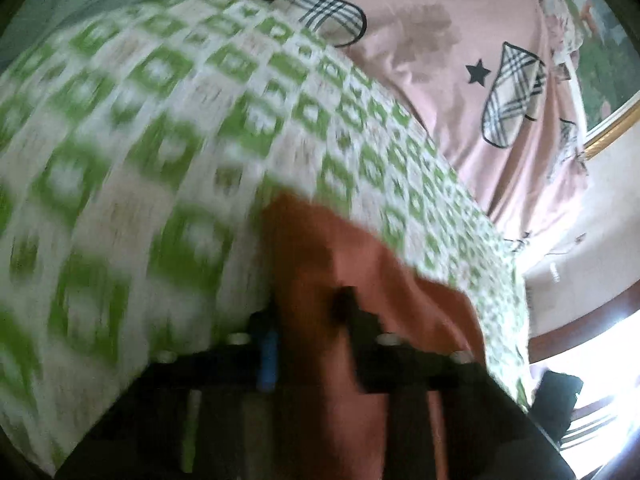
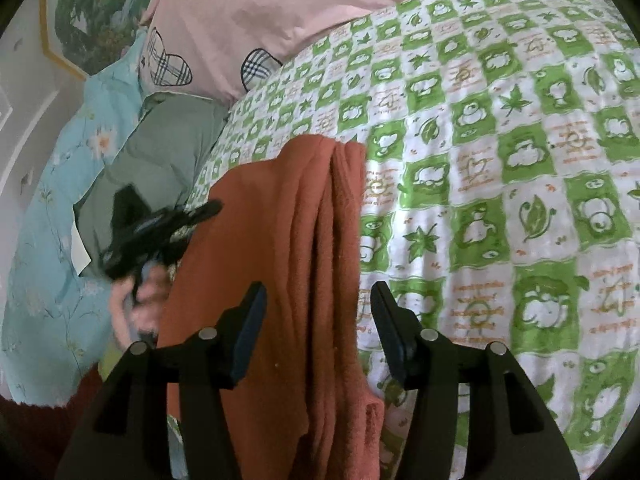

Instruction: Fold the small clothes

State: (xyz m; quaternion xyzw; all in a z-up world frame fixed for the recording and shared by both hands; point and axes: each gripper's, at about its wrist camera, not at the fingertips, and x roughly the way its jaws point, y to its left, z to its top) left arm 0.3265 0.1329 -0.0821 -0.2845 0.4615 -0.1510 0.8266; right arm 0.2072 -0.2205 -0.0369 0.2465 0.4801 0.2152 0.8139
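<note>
A rust-orange garment [image 2: 296, 264] lies bunched in long folds at the near left edge of a bed covered by a green-and-white checked sheet [image 2: 500, 168]. The right gripper [image 2: 320, 336] hovers over it with its jaws spread wide, gripping nothing. The left gripper [image 1: 308, 320] has its fingers drawn close together on the garment's cloth [image 1: 360, 272], though blur hides the exact contact. A pink pillow with plaid hearts [image 2: 240, 20] sits at the bed's far edge, beside a grey-green pillow [image 2: 168, 148].
</note>
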